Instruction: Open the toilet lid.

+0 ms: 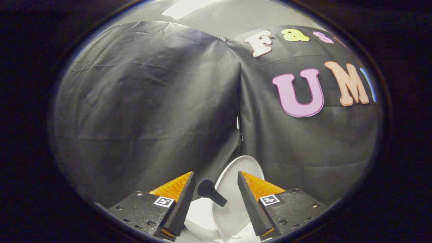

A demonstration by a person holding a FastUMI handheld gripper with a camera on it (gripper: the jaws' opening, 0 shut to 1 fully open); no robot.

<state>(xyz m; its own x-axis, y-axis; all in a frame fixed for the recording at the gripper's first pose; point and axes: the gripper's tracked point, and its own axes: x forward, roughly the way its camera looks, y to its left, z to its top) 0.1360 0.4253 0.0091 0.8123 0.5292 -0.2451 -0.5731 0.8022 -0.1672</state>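
The white toilet lid (236, 189) stands raised, nearly upright, just ahead of my fingers and leaning toward the black cloth wall. A black knob handle (210, 192) sticks out from the lid's face toward me. My gripper (216, 179) is open, its orange-and-black fingers (184, 199) on either side of the handle without touching it. The white toilet body (200, 217) shows low between the fingers, under the lid.
The black cloth booth wall (152, 101) rises close behind the toilet, with a seam running down its middle. A pale ceiling with a light panel (189, 8) shows above the cloth.
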